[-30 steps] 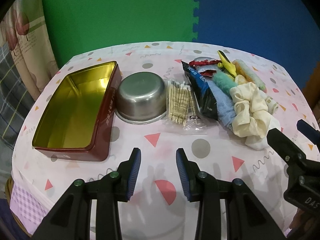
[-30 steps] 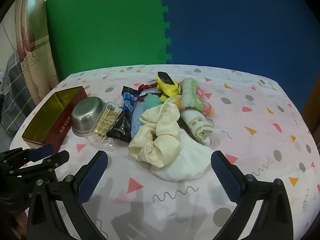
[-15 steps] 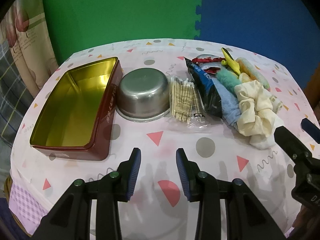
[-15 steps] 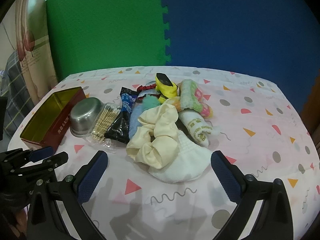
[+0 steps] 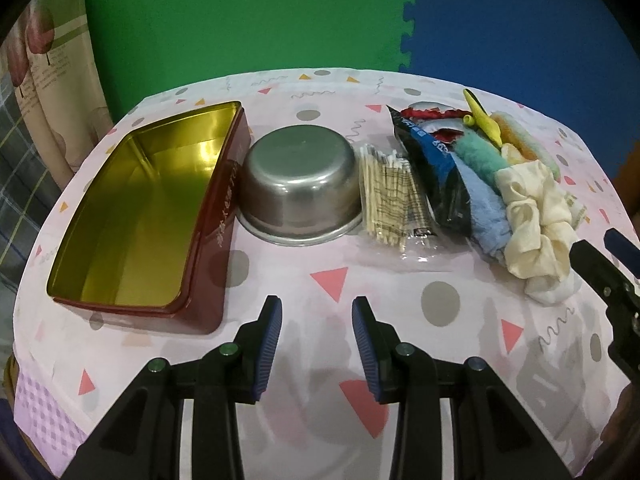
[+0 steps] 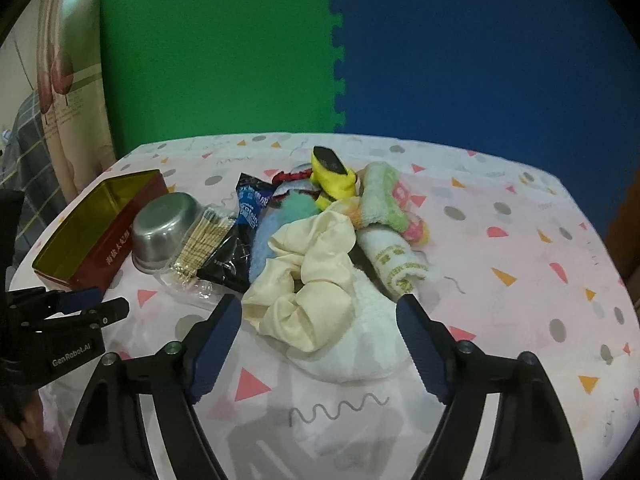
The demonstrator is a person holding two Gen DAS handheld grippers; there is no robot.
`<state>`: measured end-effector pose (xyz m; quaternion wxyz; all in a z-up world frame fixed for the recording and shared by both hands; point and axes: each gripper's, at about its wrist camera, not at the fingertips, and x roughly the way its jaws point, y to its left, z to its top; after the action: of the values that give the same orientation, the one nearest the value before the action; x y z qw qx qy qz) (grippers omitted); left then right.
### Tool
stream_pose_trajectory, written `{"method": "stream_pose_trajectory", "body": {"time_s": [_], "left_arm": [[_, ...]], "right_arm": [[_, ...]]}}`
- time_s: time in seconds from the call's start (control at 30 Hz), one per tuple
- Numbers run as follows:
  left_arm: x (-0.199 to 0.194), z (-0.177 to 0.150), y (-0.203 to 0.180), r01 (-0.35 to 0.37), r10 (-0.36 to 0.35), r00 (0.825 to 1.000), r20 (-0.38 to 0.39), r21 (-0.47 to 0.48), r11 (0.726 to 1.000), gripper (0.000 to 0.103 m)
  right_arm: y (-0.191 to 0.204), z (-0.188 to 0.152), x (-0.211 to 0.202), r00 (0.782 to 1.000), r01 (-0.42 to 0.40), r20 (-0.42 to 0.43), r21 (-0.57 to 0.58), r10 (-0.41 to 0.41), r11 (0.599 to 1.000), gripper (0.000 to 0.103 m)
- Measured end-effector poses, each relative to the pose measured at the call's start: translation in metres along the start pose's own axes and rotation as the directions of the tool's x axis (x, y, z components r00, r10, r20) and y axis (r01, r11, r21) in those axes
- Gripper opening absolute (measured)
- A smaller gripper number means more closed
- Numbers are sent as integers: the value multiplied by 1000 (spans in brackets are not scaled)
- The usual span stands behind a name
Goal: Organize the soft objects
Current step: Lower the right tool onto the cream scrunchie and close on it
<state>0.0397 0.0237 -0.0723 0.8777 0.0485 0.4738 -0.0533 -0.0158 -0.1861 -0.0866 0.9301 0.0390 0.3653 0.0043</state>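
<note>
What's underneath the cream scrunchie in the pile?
The cream scrunchie lies on a white fluffy cloth at the near side and overlaps a light blue fuzzy cloth at its left. Whatever sits directly under its middle is covered.

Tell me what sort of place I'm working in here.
Probably a home-style recording corner, not a kitchen: a table under a patterned cloth, green and blue foam mats as backdrop, and a mixed pile of household soft goods.

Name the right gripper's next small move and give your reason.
Probably ease the right gripper forward and finish closing: its jaws have just been closing around the cream scrunchie and white cloth, pads not yet pressing, and the tin sits empty.
</note>
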Motion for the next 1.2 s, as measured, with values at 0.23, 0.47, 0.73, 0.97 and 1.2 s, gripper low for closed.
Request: {"method": "stream_pose_trajectory", "body": {"time_s": [0.23, 0.47, 0.73, 0.97, 1.2], "left_arm": [[11, 5, 3, 10, -10, 1000, -15, 2, 1000, 37], [18, 10, 2, 20, -19, 1000, -16, 10, 1000, 37], [21, 17, -4, 19, -18, 1000, -20, 20, 1000, 37], [16, 23, -14, 28, -27, 1000, -9, 41, 999, 37], [7, 32, -19, 42, -42, 999, 7, 45, 998, 37]], "right_arm": [[6, 15, 34, 999, -3, -44, -39, 2, 999, 69], [12, 21, 61, 997, 5, -82, -72, -11, 997, 67], [3, 13, 60, 996, -12, -89, -63, 6, 998, 34], [-10, 9, 41, 997, -37, -63, -9, 36, 999, 22], [-25, 8, 16, 998, -64, -27, 42, 65, 997, 21]]}}
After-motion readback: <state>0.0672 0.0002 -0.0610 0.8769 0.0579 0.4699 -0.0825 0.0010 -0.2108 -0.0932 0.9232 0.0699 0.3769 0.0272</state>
